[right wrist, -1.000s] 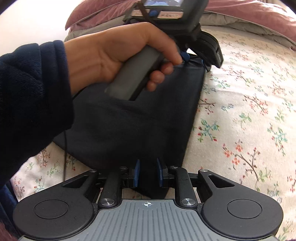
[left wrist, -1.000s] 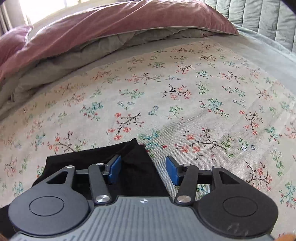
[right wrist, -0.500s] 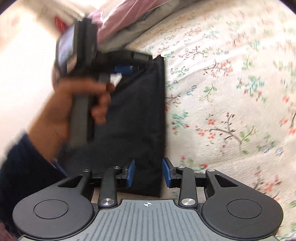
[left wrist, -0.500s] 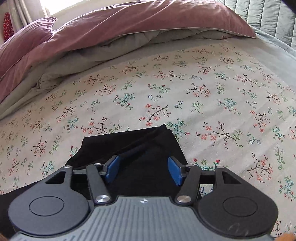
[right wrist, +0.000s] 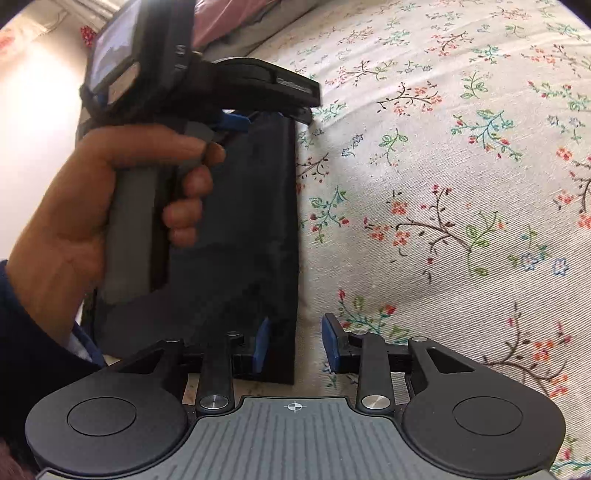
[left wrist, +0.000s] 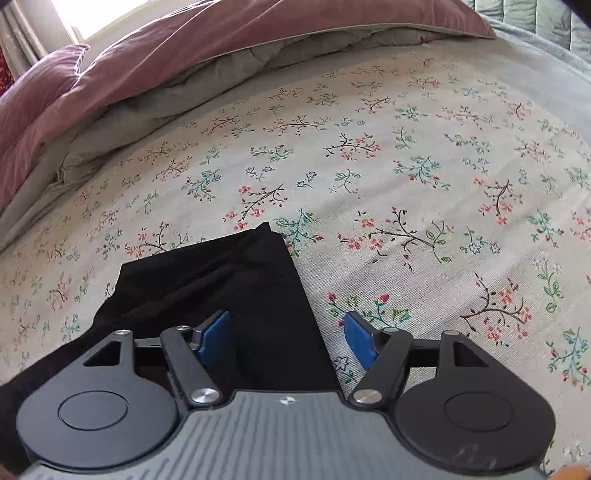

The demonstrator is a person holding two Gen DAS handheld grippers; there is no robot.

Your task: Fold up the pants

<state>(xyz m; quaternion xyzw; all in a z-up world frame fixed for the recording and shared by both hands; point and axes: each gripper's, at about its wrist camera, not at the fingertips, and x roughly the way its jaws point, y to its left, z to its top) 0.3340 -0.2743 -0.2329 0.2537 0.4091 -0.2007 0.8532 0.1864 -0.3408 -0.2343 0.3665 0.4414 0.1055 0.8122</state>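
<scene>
The black pants [left wrist: 229, 280] lie folded flat on the floral bedsheet [left wrist: 406, 177]. In the left wrist view my left gripper [left wrist: 286, 338] is open, just above the pants' right edge and far corner. In the right wrist view the pants [right wrist: 255, 236] show as a dark folded strip. My right gripper [right wrist: 295, 345] is open over their near right corner, one pad on either side of the edge. The left gripper's body [right wrist: 207, 85] and the hand holding it hover over the far end of the pants.
A mauve duvet [left wrist: 184, 48] with a grey underside is bunched along the far side of the bed. A grey quilted headboard [left wrist: 546, 18] stands at the far right. The floral sheet stretches to the right of the pants.
My right gripper has opened and let go of the pants' near corner. Both grippers have lifted and shifted slightly; the pants lie flat and still.
</scene>
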